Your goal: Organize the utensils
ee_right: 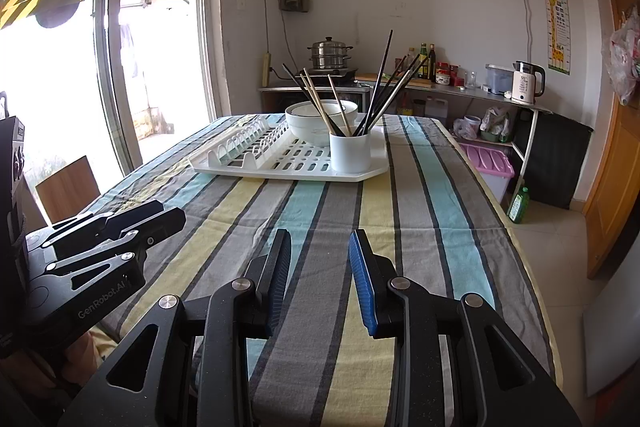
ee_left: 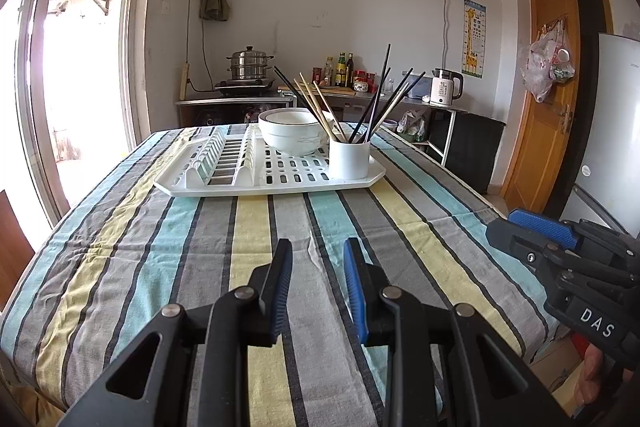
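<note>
chopsticks (ee_left: 376, 99) stand splayed in cup (ee_left: 349, 159) on rack (ee_left: 200, 187), straight ahead across tabletop (ee_left: 280, 227); left gripper (ee_left: 318, 247) and right gripper (ee_right: 320, 239) both open, empty, about equally far.

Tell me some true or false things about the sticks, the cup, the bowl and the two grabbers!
1. The chopsticks stand in a white cup. True.
2. The cup stands on the striped tablecloth, off the tray. False: it stands on the white drying tray, at its near right corner.
3. The left gripper holds a chopstick. False: it is open and holds nothing.
4. A white bowl sits on the tray behind the cup. True.
5. The right gripper is open, over the tablecloth. True.
6. All the chopsticks are dark. False: some are dark, some light wood.
</note>
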{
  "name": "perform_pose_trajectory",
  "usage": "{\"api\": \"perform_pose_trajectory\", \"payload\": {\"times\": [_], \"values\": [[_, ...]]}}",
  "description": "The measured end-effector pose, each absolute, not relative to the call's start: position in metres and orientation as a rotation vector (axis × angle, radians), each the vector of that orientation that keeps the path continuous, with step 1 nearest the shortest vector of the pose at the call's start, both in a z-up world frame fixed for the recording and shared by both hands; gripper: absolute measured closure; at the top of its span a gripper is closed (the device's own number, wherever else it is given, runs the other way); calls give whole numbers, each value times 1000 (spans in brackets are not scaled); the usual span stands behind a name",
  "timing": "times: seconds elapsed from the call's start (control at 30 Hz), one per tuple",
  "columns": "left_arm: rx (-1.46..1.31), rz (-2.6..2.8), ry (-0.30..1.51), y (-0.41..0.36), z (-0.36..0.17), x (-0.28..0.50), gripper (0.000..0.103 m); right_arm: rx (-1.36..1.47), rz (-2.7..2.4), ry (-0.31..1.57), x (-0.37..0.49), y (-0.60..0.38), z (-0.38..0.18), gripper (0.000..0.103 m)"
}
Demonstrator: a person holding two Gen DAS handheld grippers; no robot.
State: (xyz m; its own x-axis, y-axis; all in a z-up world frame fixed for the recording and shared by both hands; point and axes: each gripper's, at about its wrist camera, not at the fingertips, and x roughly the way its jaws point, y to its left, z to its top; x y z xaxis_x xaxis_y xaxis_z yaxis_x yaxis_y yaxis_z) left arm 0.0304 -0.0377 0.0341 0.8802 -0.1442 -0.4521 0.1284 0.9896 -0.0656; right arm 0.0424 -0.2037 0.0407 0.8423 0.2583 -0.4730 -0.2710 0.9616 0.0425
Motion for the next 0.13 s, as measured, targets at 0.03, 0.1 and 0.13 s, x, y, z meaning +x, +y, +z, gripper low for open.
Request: {"api": "perform_pose_trajectory", "payload": {"times": [0.03,0.1,0.13], "values": [[-35,-142,473,-38,35,30,75,-26,280,496,42,-204,41,72],[-36,-141,472,-38,35,30,75,-27,279,495,42,-204,41,72],[-37,-141,471,-38,35,30,75,-27,279,495,42,-203,41,72]]}}
